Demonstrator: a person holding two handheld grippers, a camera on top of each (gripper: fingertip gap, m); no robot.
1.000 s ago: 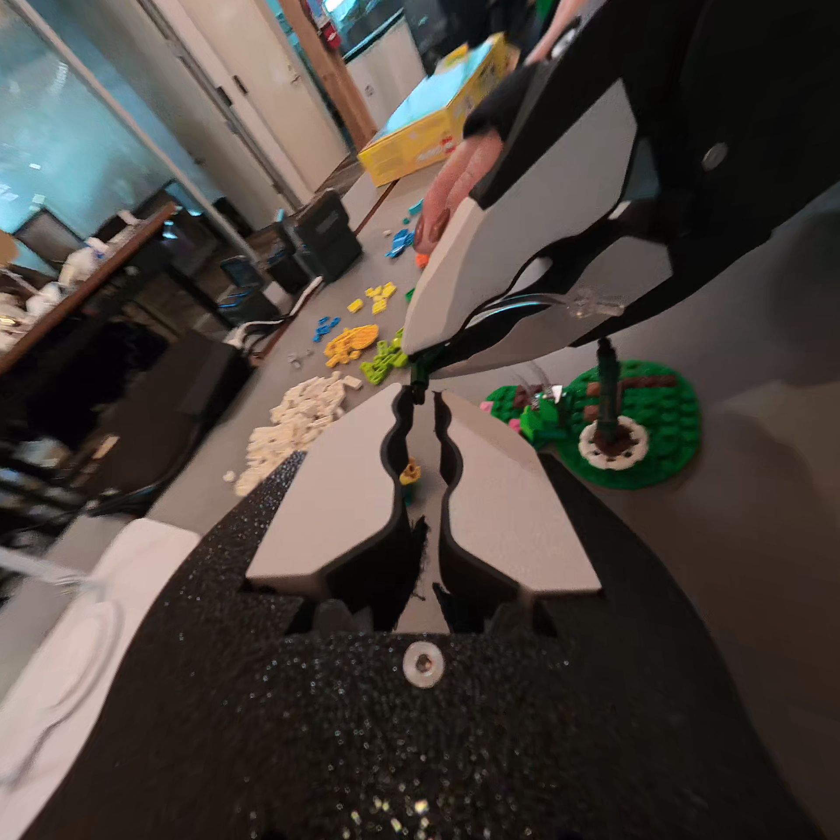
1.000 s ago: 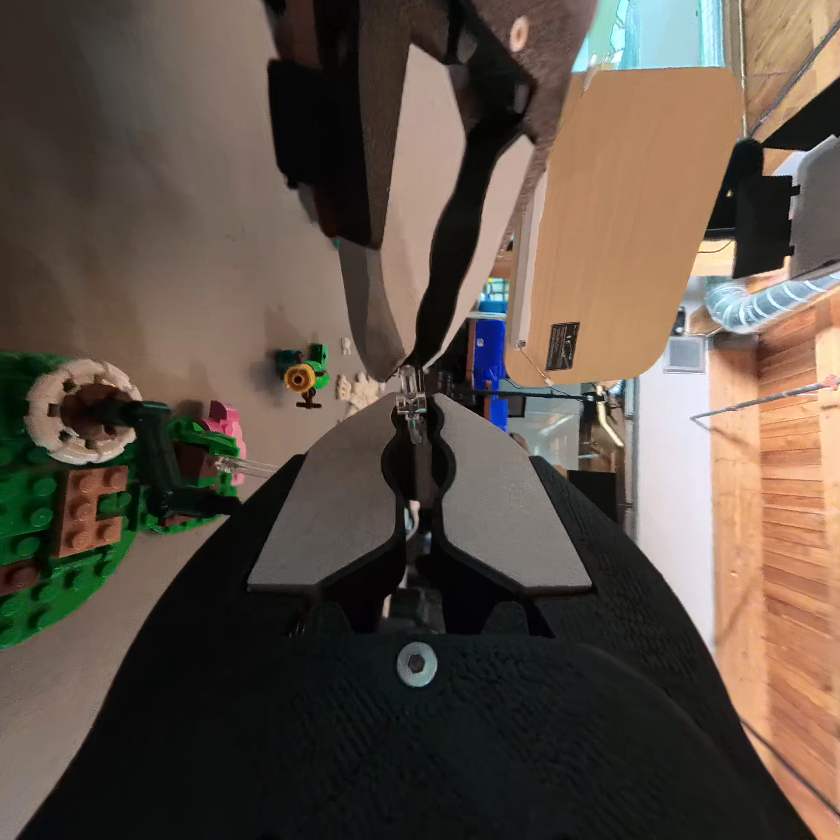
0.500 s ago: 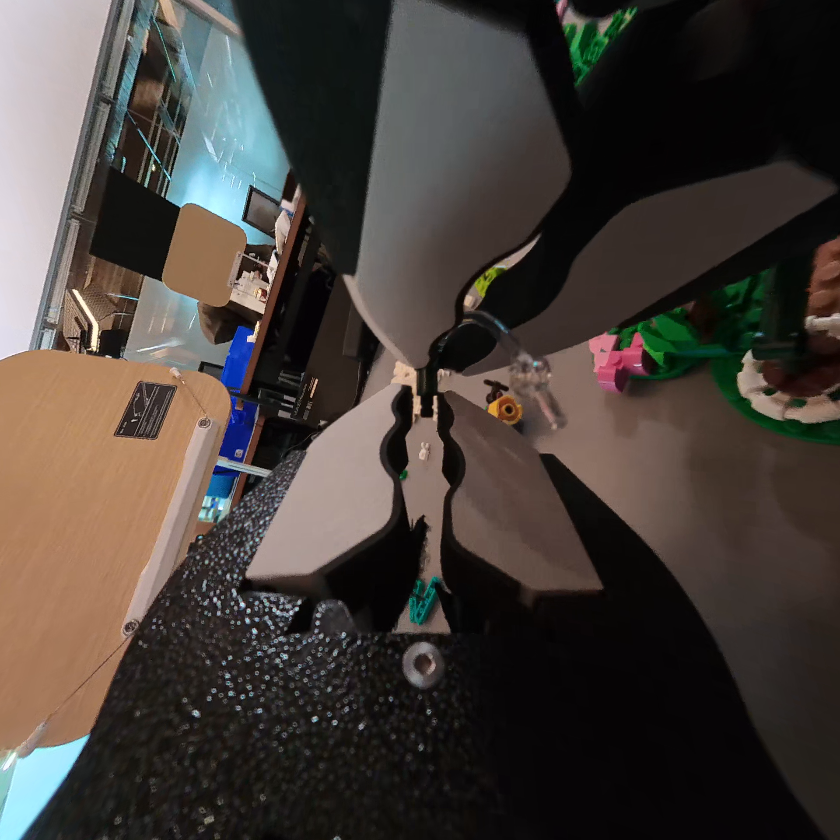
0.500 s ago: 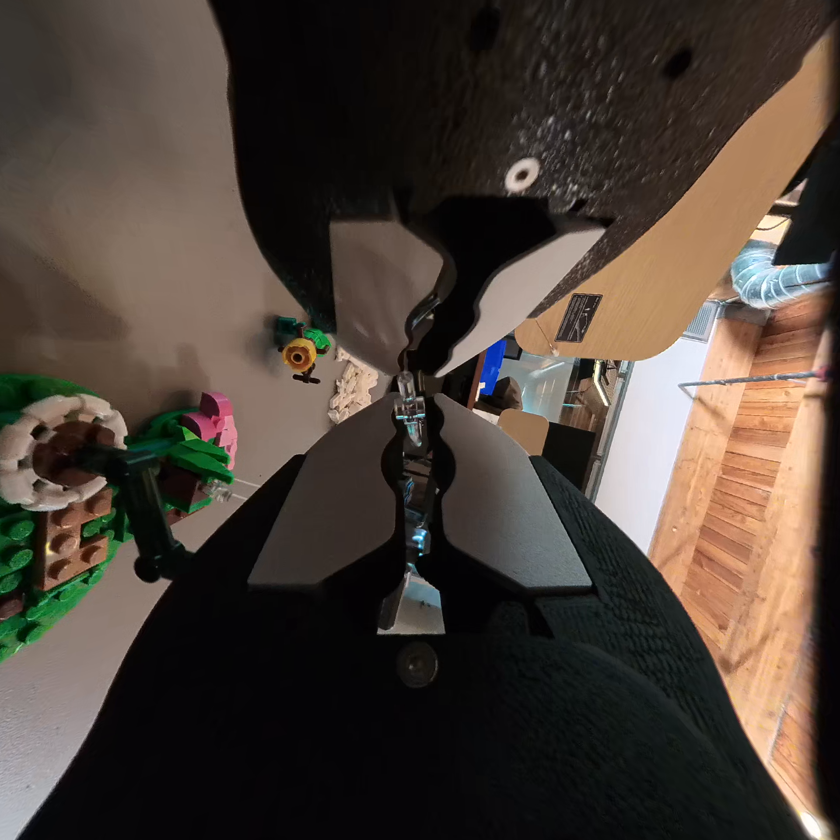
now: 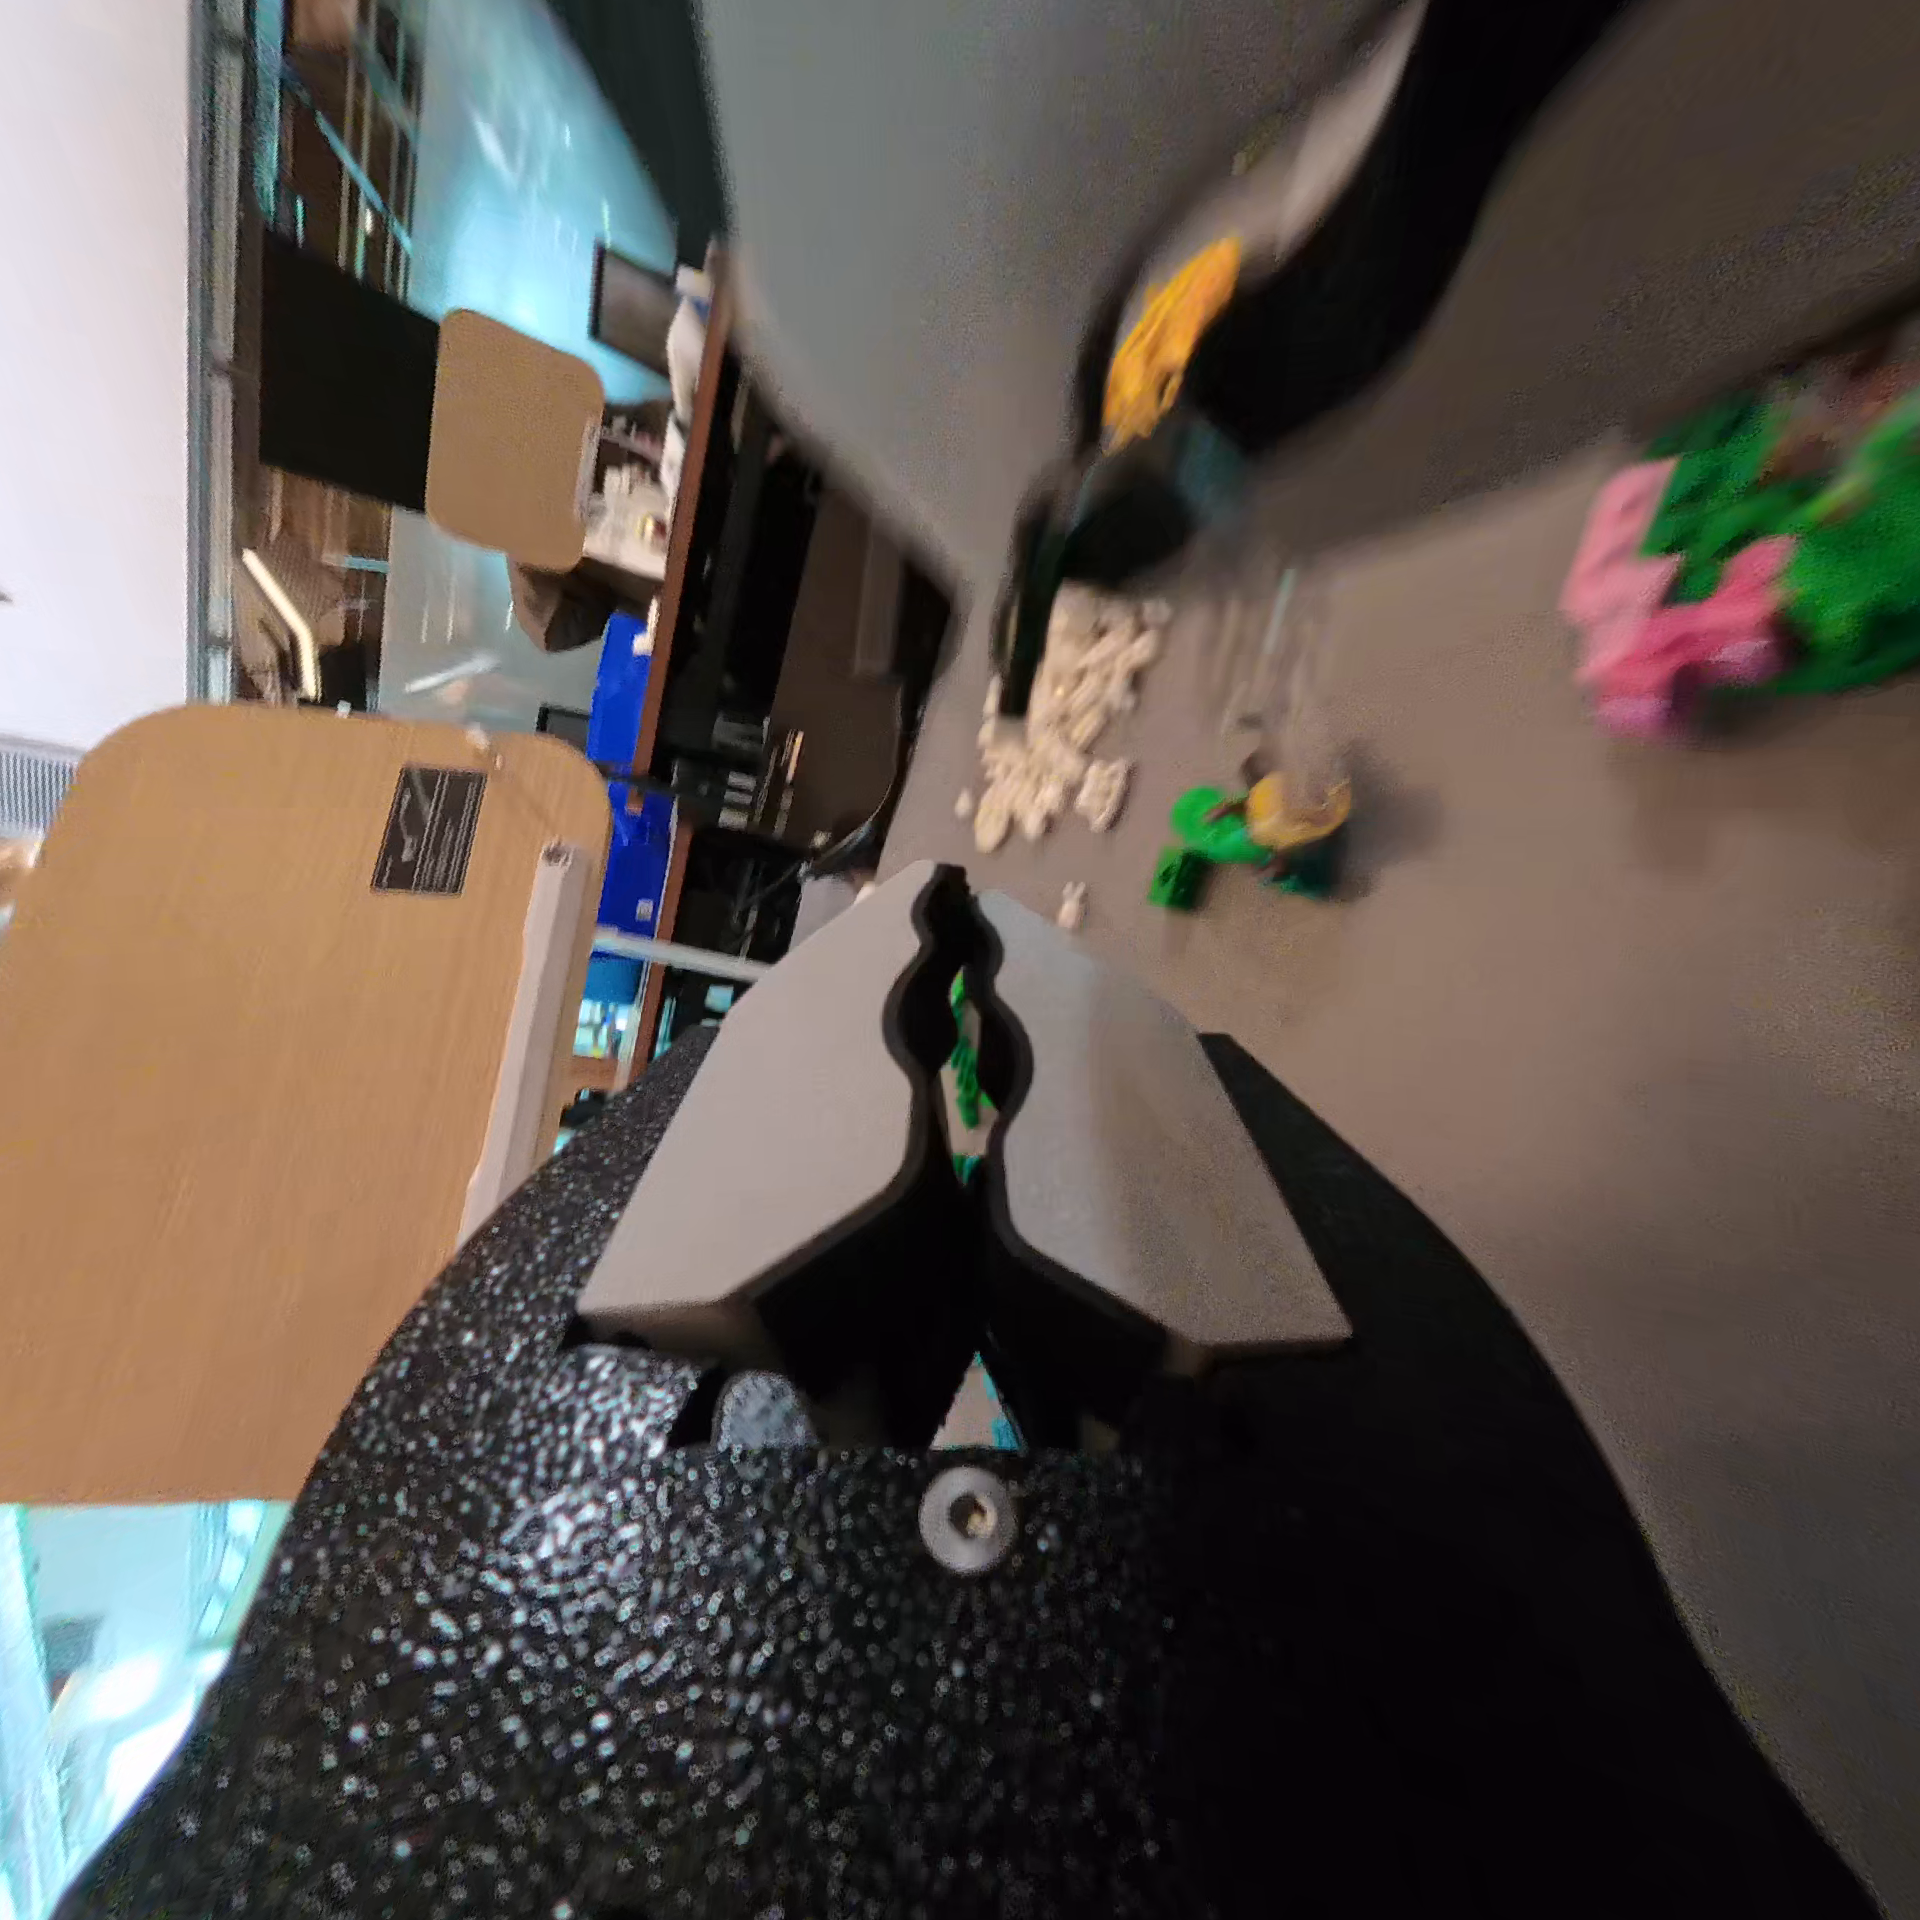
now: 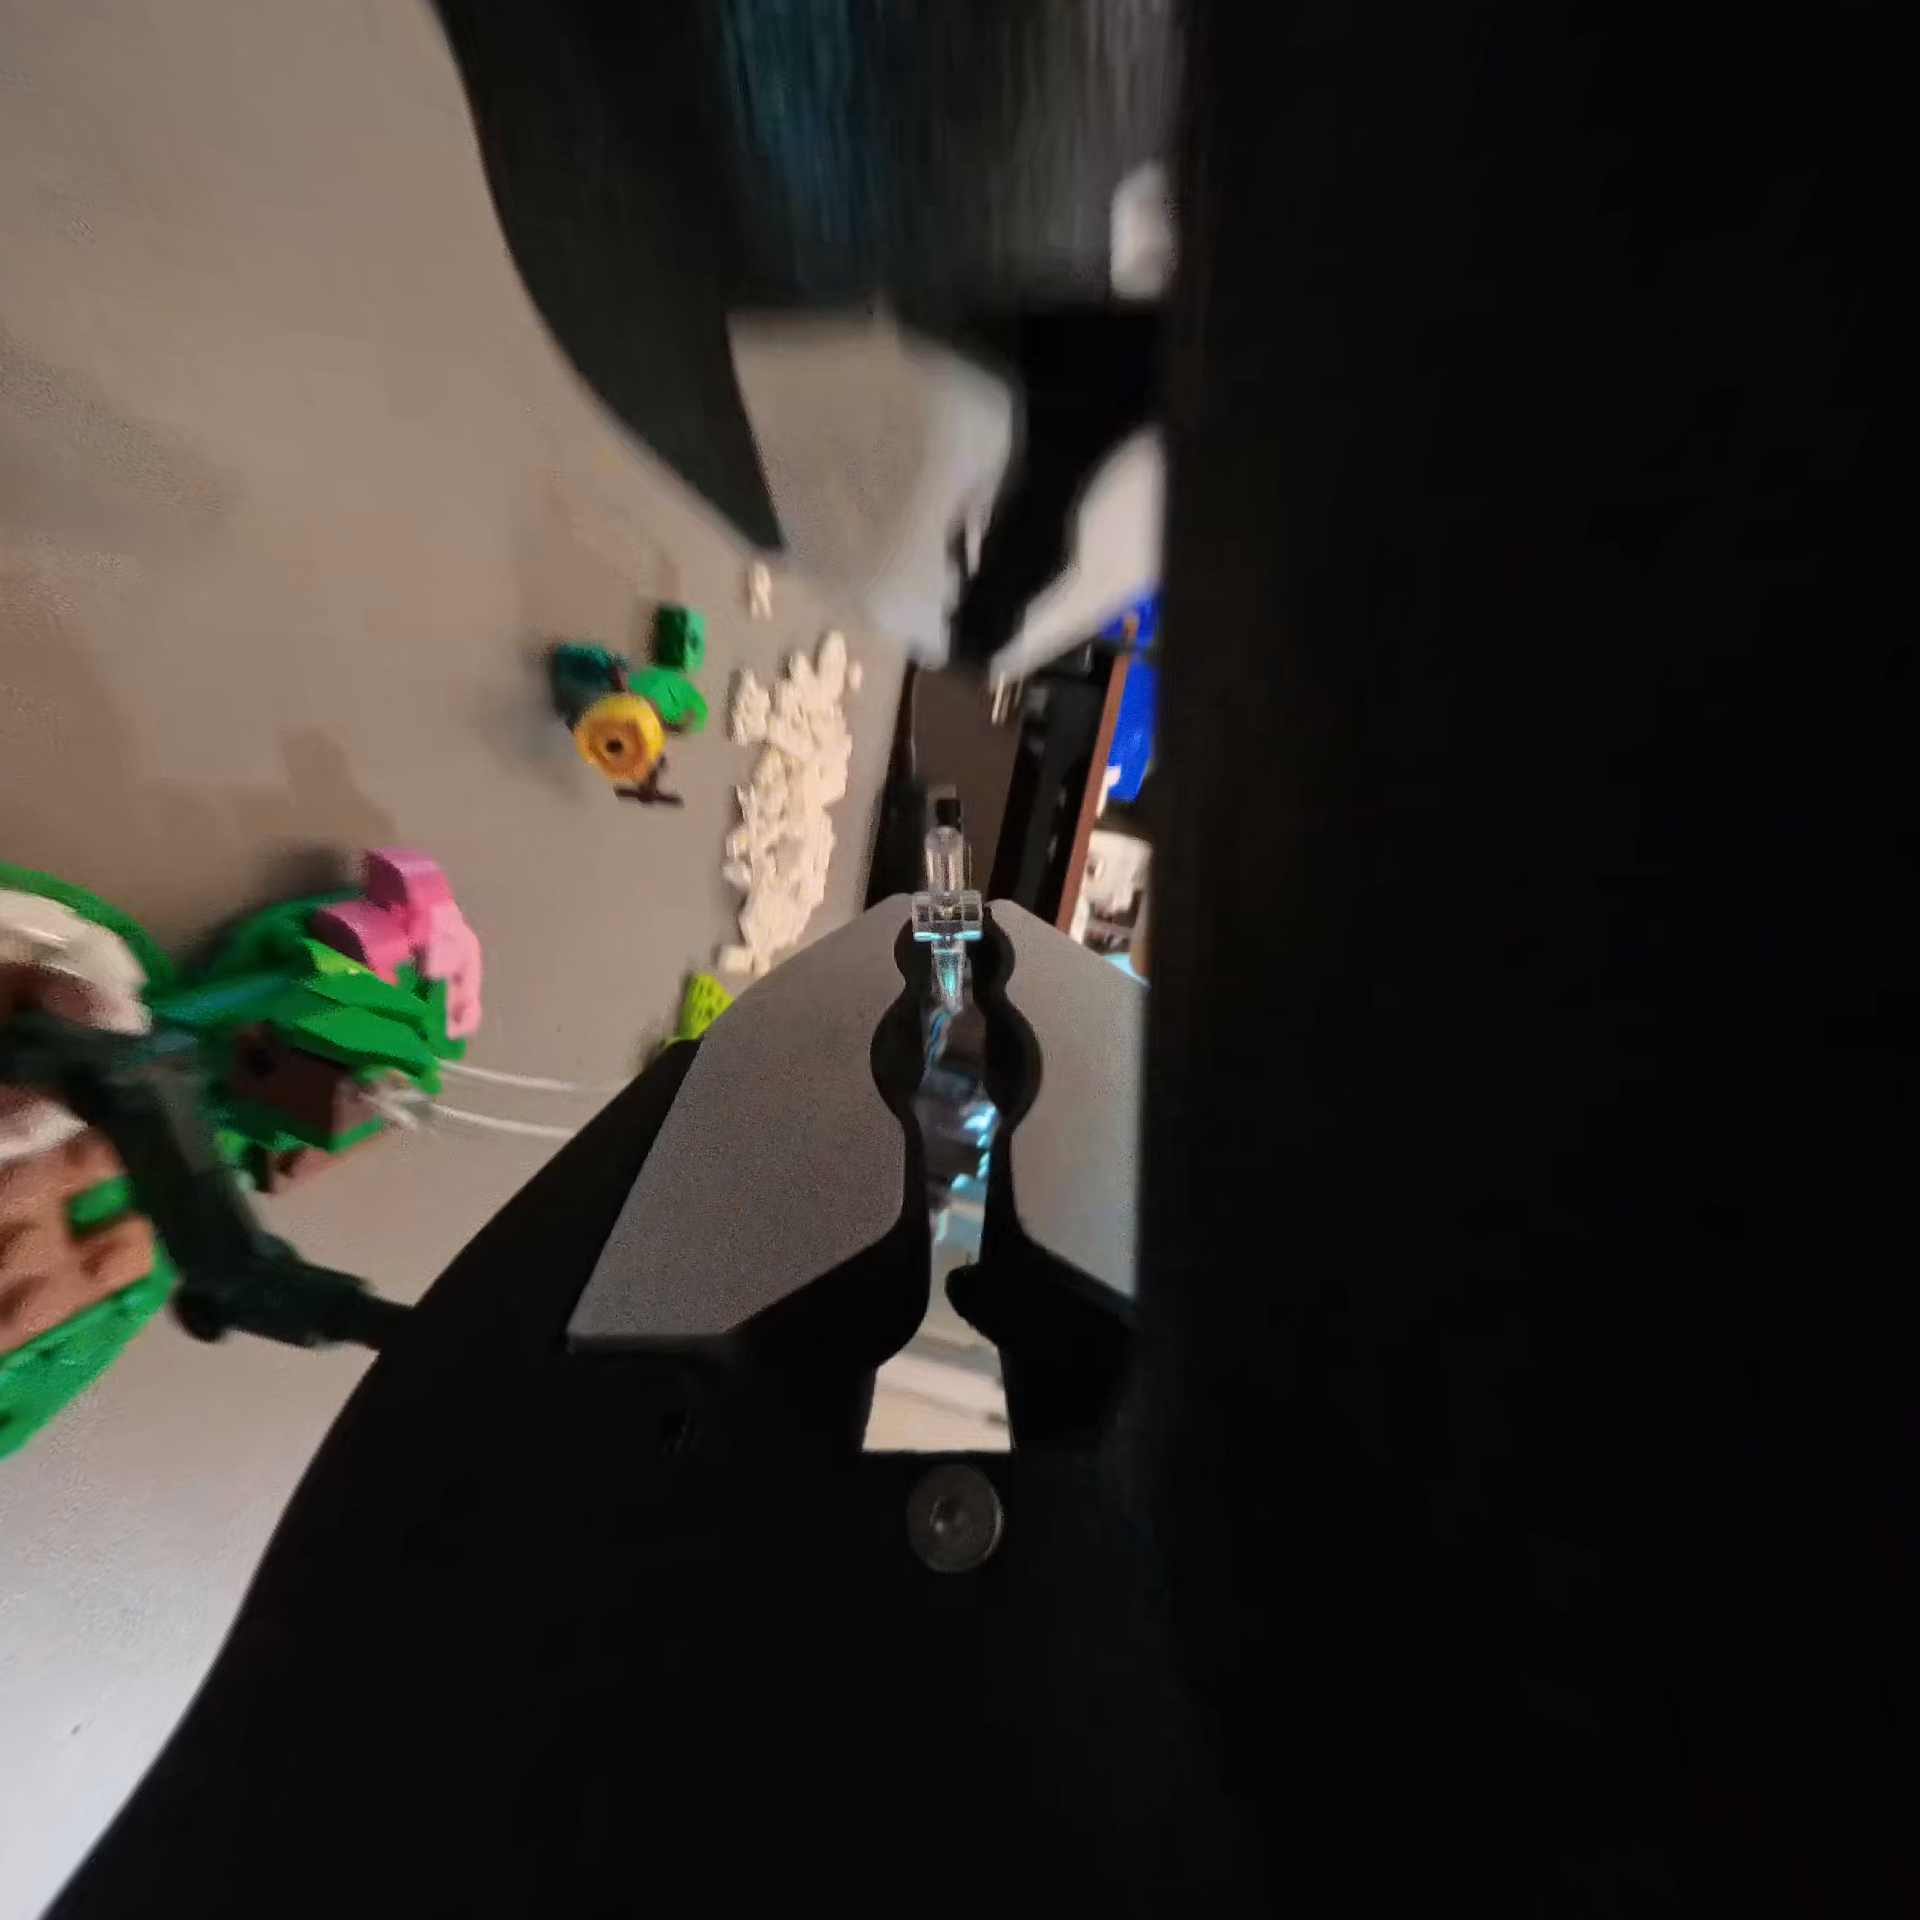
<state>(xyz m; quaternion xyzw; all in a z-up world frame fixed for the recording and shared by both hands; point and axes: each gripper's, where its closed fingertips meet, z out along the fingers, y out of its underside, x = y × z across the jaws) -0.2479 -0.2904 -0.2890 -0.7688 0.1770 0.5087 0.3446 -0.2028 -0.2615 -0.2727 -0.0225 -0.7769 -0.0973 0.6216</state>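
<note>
Clear plastic catches the light at the tip of the right gripper: a small see-through brick piece with a peg sticking out forward is clamped there, both grey fingers pressed against its sides, its thin stem running back down the slot between them. Off to that gripper's right, a big dark shape fills the whole side of its view and nothing in it can be made out. Over on the left gripper, the fingertips are drawn right together, narrow as they go, and nothing shows at the tip; some green bits glimpsed through the slot farther back are too blurred to tell whether they sit in the grasp or lie beyond it. Just past that tip, on the grey counter, sits a tiny white piece, then a small green and yellow flower build, lying on its side, and beside it a heap of white bricks. Farther up, a smear of yellow pieces, heavily blurred. Out to the side, a pink flower sits against a green leafy model; in the right wrist view that model carries brown bricks, a dark green stalk and two thin clear strands reaching toward the gripper. A lime green piece peeks out just beside the right gripper's finger. Beyond the counter edge, a pale wooden panel with a dark label and a cluttered room.
</note>
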